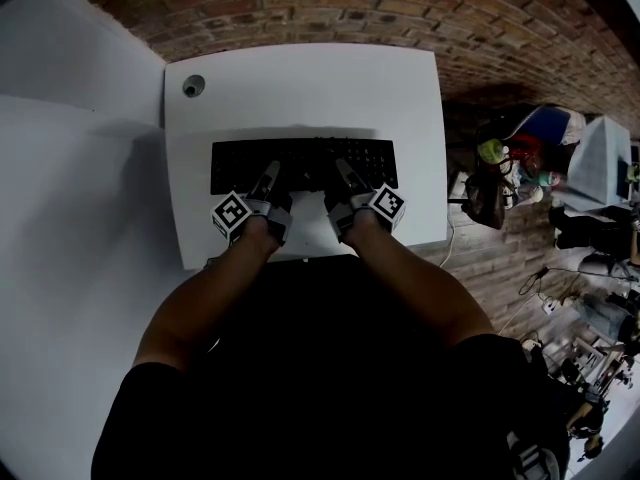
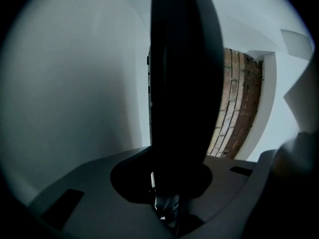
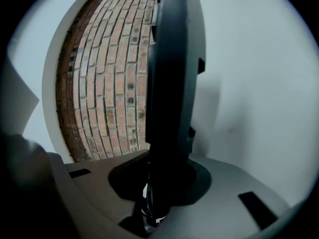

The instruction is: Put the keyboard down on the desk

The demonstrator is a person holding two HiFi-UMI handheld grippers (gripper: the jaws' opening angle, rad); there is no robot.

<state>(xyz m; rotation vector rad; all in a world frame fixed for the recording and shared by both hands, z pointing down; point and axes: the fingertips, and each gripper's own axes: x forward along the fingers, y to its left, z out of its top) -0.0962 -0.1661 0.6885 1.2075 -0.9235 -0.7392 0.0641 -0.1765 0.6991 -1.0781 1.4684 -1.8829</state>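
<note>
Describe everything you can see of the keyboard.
The keyboard is black, long and flat, looks like plastic, with rows of dark keys facing up. It is roughly level, lengthwise over the middle of the white desk. The left tongs and right tongs each clamp its near edge; in the gripper views it shows edge-on as a thin dark slab. A faint shadow runs along its far edge; whether it touches the desk cannot be told.

Over desk [image 1: 300, 78], keyboard [image 1: 303, 163] — grommet [image 1: 193, 86] behind, left.

The counter [image 1: 300, 78] lies bare behind and beside the keyboard [image 1: 305, 160]; only a round grommet [image 1: 193, 86] sits in its far-left corner.
</note>
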